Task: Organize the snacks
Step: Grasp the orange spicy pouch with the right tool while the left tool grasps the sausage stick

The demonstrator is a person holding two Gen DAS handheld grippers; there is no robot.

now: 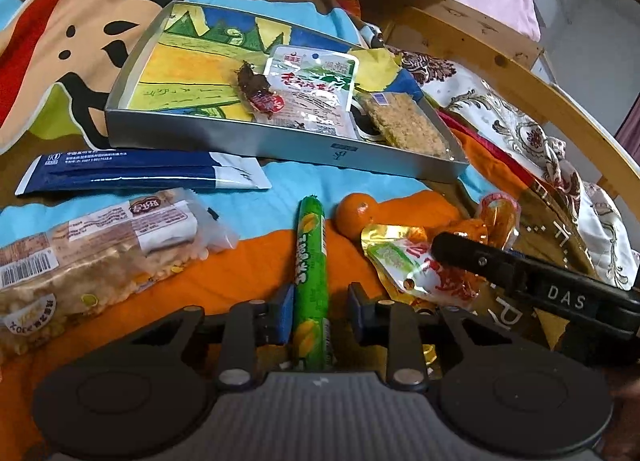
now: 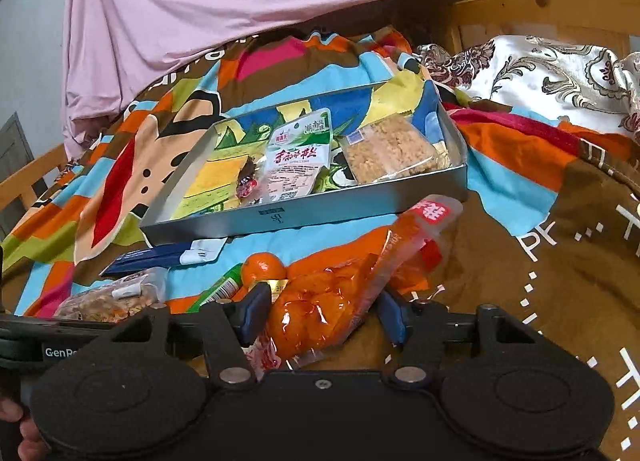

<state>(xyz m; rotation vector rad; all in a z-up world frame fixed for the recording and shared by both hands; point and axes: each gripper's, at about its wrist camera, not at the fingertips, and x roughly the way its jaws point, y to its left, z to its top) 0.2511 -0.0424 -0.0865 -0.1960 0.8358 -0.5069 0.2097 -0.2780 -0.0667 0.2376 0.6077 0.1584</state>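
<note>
Two tongs: the left tongs (image 1: 316, 313) stand apart around a green sausage stick (image 1: 311, 285); the right tongs (image 2: 320, 313) stand apart around an orange snack pouch (image 2: 320, 309). Neither pad visibly presses its snack.
Tray: a silver box (image 1: 280, 149) sits on the bedspread (image 1: 400, 189) in the upper centre of both views, already holding a white-green packet (image 1: 312, 89), a dark red-labelled snack (image 1: 260, 93) and a crumbly bar (image 1: 408, 125).
Loose snacks: a mandarin (image 1: 354, 213), a gold-edged sachet (image 1: 404, 265), a blue packet (image 1: 132, 173) and a puffed-grain bar (image 1: 100, 241) lie in the lower half of the left view.
Risk, sausage: round and slick-looking, it could roll or squirt from closing pads.
Risk, pouch: soft film may crumple, so the grip could catch only a fold and drop it short of the tray.
Risk, crowding: the right arm crosses close to the left tongs; lifting together invites a knock.
Risk, bedding: a soft surface may tilt the tray when loaded.
</note>
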